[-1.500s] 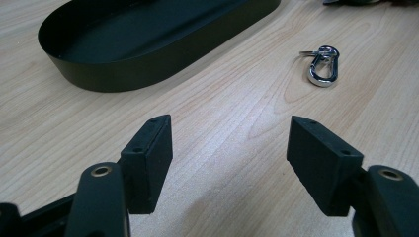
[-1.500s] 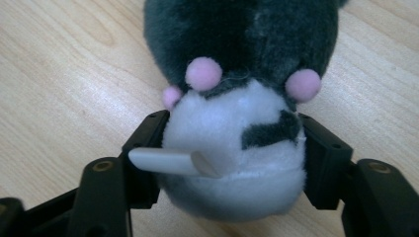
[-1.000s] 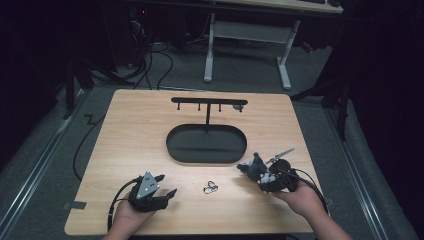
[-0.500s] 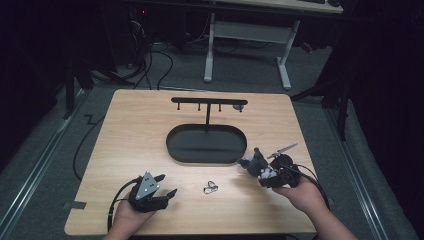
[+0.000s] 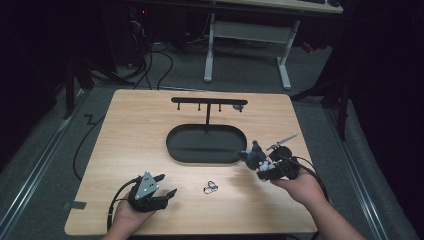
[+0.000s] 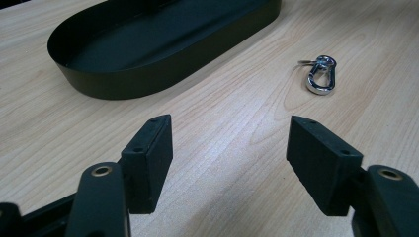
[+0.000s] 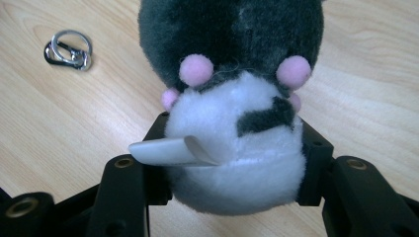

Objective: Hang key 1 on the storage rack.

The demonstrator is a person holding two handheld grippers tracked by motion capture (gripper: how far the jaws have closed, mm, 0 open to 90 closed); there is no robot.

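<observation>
High view: the right gripper (image 5: 256, 161) sits just off the right end of the black oval metal tray (image 5: 176, 150), clamped on a small grey-and-white plush toy (image 5: 254, 155); at this size the toy is a fuzzy lump and its shape is hard to read. Against the earlier frames this hand has lifted a little, toy with it, while the left gripper (image 5: 162, 186) has stayed put near the front left of the light wooden table (image 5: 135, 125). A small silver snap hook with a key ring (image 5: 210, 188) lies between the hands, well clear of both. The black hanger bar on a thin post (image 5: 209, 102) rises from the tray. Bare wood lies behind and left of the tray; the front table edge runs close to both wrists.

Left gripper view: the jaws stand wide apart with nothing between them, over bare wood. The tray's far end is cut off by the frame top; the snap hook lies ahead to the right.

Right gripper view: the pads press into the toy's white belly from both sides. Its dark head with pink pompoms runs out of frame at the top, and a white tag hides part of the left jaw. The toy hangs above the wood.
</observation>
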